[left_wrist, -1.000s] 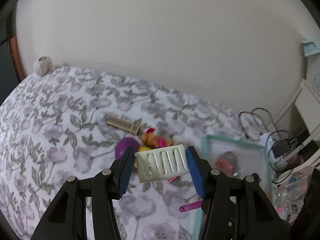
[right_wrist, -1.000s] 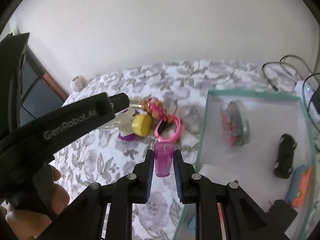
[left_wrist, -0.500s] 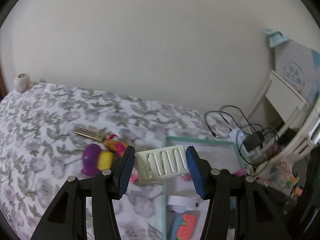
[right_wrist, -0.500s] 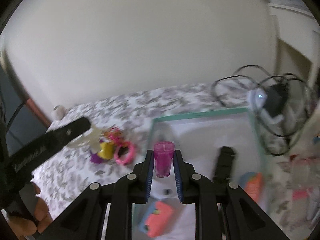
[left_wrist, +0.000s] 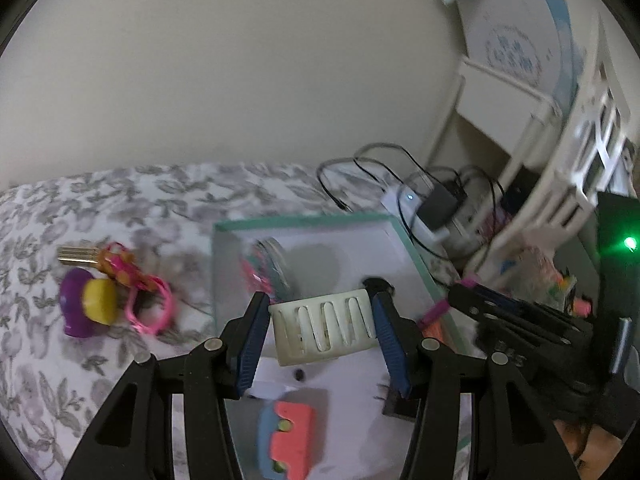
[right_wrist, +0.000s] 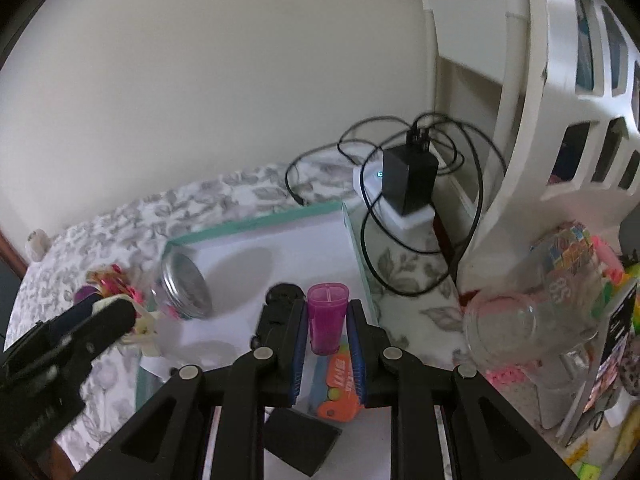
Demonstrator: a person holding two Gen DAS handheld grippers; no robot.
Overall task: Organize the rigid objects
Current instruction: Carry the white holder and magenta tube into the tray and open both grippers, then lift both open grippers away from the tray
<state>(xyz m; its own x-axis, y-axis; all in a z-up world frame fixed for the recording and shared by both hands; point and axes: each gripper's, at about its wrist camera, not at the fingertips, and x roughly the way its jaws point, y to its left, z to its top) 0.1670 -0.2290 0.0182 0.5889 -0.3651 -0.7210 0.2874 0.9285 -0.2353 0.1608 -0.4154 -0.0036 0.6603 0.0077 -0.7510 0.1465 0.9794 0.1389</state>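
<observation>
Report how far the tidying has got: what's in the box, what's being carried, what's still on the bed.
Done: the jar, an orange-and-blue item and a black item lie in the teal-rimmed box. In hand: the left gripper holds a cream slotted tray, the right gripper a pink cup, both over the box. Left: a purple-and-yellow toy, pink glasses and a comb on the bedspread.

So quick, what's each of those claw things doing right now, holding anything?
Left gripper: closed on a cream slotted soap dish, above the white tray.
Right gripper: closed on a small magenta cup.
</observation>
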